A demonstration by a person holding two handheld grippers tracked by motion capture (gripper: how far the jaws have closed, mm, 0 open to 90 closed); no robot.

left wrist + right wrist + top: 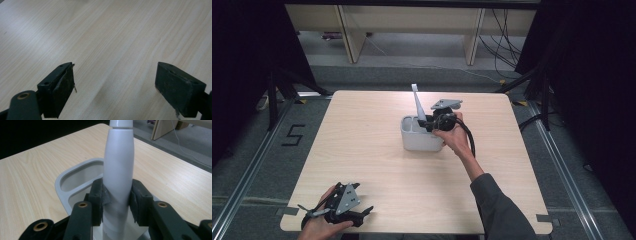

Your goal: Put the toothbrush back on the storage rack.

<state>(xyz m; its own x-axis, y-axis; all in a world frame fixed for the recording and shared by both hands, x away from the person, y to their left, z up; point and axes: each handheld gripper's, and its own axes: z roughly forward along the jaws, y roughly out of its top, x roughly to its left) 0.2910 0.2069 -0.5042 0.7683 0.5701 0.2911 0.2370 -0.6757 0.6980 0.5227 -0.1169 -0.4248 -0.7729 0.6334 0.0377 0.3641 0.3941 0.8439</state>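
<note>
A light grey holder [419, 140] with compartments stands near the middle of the wooden table [362, 145]. A white utensil handle [417, 102] rises from it, leaning up and to the left. My right gripper [430, 122] is shut on that handle just above the holder's rim. In the right gripper view the pads [101, 196] press both sides of the white handle [118, 170], with the holder [75, 178] behind and below. My left gripper [362, 214] lies at the table's front left corner, open. Its jaws stand wide apart over bare wood in the left gripper view [115, 82].
The holder's left compartment [80, 176] looks empty. Beyond the table's far edge stand wooden furniture legs [354, 35] and loose cables [504, 45] on the floor. Black curtains [592, 75] flank both sides.
</note>
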